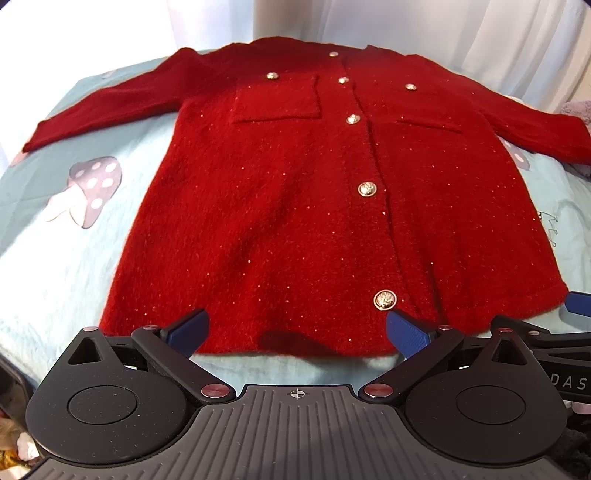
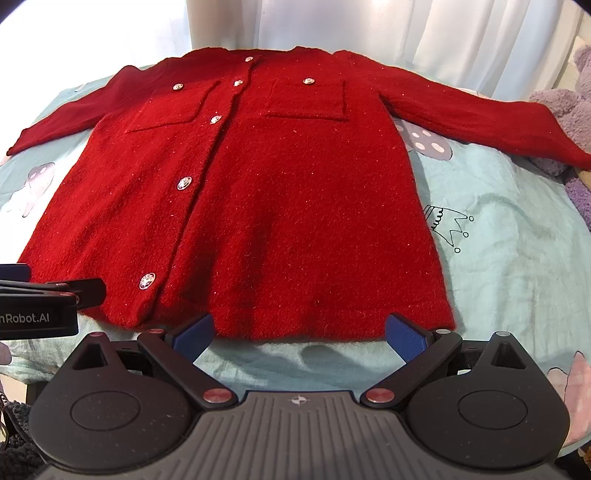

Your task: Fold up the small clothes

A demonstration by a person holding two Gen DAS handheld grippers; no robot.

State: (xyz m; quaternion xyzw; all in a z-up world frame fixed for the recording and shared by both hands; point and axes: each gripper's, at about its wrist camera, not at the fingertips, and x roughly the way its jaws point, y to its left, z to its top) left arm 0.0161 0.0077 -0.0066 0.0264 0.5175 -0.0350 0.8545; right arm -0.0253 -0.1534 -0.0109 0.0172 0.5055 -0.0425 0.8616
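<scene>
A red fuzzy cardigan (image 1: 295, 206) with gold buttons and two chest pockets lies flat, front up, sleeves spread to both sides; it also shows in the right wrist view (image 2: 280, 206). My left gripper (image 1: 295, 332) is open and empty, its blue fingertips hovering over the near hem left of the button line. My right gripper (image 2: 299, 334) is open and empty at the near hem on the right half. Each gripper shows at the edge of the other's view: the right one (image 1: 576, 306) and the left one (image 2: 51, 291).
The cardigan lies on a light teal bed cover (image 1: 55, 266) printed with mushrooms (image 1: 92, 188) and a crown (image 2: 448, 225). A purple plush toy (image 2: 569, 110) lies at the far right. White curtains (image 2: 443, 33) hang behind.
</scene>
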